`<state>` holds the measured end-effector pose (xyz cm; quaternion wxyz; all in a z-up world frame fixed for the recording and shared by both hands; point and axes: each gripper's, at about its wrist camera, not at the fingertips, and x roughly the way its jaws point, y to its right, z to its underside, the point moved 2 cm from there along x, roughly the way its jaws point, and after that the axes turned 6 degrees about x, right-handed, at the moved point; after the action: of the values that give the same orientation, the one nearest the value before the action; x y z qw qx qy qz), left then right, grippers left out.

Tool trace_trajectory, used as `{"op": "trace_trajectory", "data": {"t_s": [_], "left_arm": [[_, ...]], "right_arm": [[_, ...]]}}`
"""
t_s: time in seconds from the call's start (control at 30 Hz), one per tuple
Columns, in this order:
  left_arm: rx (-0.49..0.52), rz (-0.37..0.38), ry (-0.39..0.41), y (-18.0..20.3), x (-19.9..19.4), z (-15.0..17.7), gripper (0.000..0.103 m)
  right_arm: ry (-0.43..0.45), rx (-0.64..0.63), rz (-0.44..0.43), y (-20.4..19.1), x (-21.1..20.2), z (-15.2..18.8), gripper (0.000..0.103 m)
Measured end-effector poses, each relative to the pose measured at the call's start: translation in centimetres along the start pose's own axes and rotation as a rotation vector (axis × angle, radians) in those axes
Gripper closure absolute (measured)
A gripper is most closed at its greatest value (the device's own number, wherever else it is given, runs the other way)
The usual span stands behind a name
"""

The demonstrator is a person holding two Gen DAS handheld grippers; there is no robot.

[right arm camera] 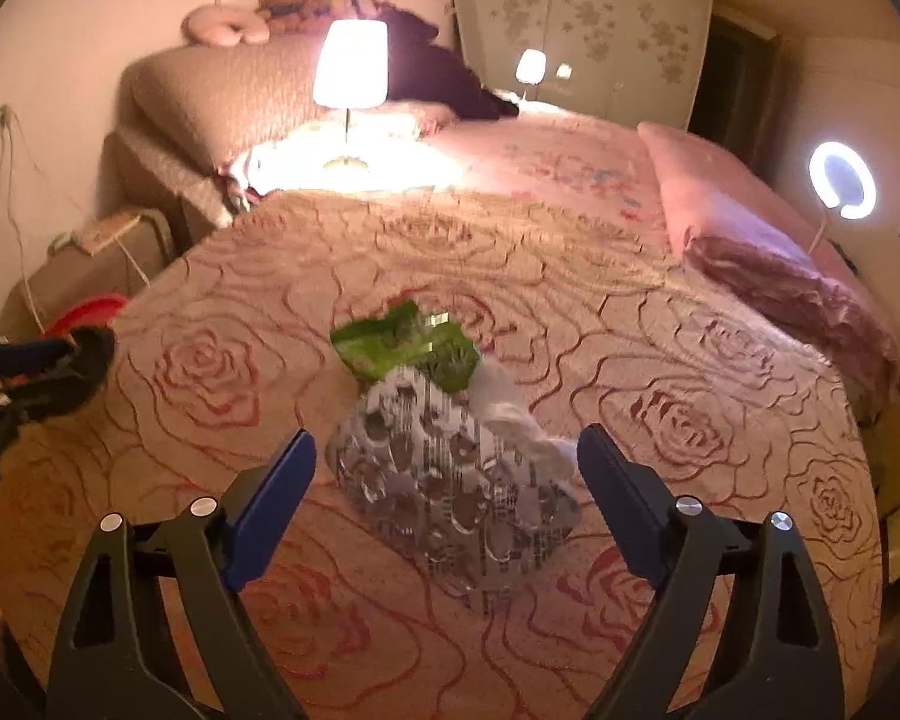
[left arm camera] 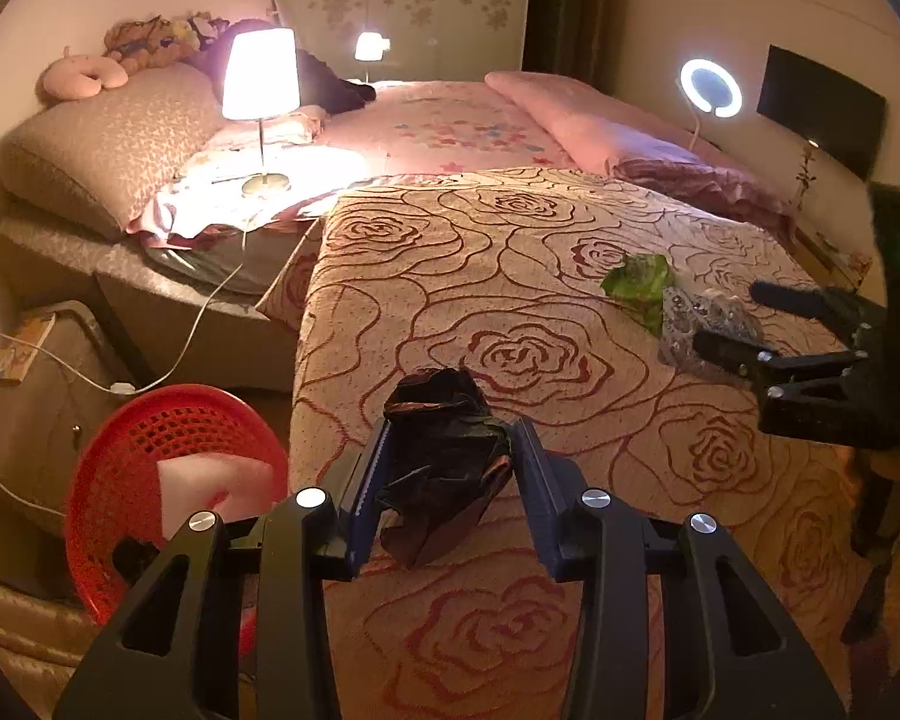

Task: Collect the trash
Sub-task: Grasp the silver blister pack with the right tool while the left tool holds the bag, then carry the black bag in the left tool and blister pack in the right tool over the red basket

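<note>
Pinching a crumpled black plastic wrapper (left arm camera: 444, 468), the left gripper (left arm camera: 450, 483) hangs over the rose-patterned bedspread (left arm camera: 510, 252). The right gripper (right arm camera: 447, 483) stands wide, its fingers (right arm camera: 273, 498) flanking a silver blister pack (right arm camera: 450, 480) beside a green wrapper (right arm camera: 402, 348). Only the left view shows the red mesh basket (left arm camera: 120, 462).

Three pieces of trash on a rose-patterned bedspread (right arm camera: 222, 276): one crumpled black wrapper (left arm camera: 444, 468), one green wrapper (right arm camera: 408, 345) and one clear blister pack (right arm camera: 450, 480). One red basket (left arm camera: 150, 450), two lit table lamps (left arm camera: 261, 75) (left arm camera: 369, 48), one ring light (left arm camera: 711, 88).
</note>
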<state>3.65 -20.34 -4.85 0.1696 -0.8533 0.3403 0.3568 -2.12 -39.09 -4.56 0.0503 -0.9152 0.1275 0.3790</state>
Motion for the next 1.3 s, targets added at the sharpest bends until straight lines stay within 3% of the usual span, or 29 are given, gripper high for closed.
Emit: {"op": "trace_trajectory", "data": {"t_s": [0.13, 0.27, 0.37, 0.57, 0.77, 0.83, 0.87, 0.9, 0.93, 1.3], "left_arm": [[-0.018, 0.007, 0.002, -0.4, -0.3, 0.3, 0.064], [-0.021, 0.013, 0.000, -0.4, -0.5, 0.6, 0.064], [-0.022, 0.015, 0.003, -0.5, -0.9, 0.8, 0.064], [-0.037, 0.012, 0.009, -1.1, -1.3, 1.0, 0.064], [-0.039, 0.012, 0.009, -1.3, -1.4, 1.1, 0.064], [-0.041, 0.011, 0.008, -1.3, -1.4, 1.0, 0.064], [-0.041, 0.010, 0.008, -1.3, -1.4, 1.1, 0.064], [-0.042, 0.011, 0.009, -1.3, -1.5, 1.1, 0.064], [-0.041, 0.010, 0.011, -1.3, -1.6, 1.1, 0.064], [-0.047, -0.018, 0.044, -2.0, -3.1, 1.2, 0.064]], "right_arm": [[-0.049, -0.010, -0.061, -0.5, 0.0, 1.2, 0.022], [-0.106, 0.001, -0.190, -2.1, -0.6, 2.7, 0.026], [-0.115, -0.022, -0.214, -3.2, -1.1, 3.5, 0.026], [-0.088, -0.046, -0.137, -3.5, -1.0, 2.7, 0.026], [-0.120, -0.060, -0.184, -3.6, 0.0, 2.6, 0.026], [-0.111, -0.097, -0.183, -4.6, -0.3, 2.7, 0.031], [-0.102, -0.112, -0.176, -5.0, -0.5, 2.8, 0.039], [-0.099, -0.109, -0.177, -5.1, -0.5, 2.7, 0.047], [-0.101, -0.097, -0.185, -5.0, -0.6, 2.8, 0.048], [-0.052, 0.031, -0.154, -4.3, -1.6, 2.6, 0.048]]}}
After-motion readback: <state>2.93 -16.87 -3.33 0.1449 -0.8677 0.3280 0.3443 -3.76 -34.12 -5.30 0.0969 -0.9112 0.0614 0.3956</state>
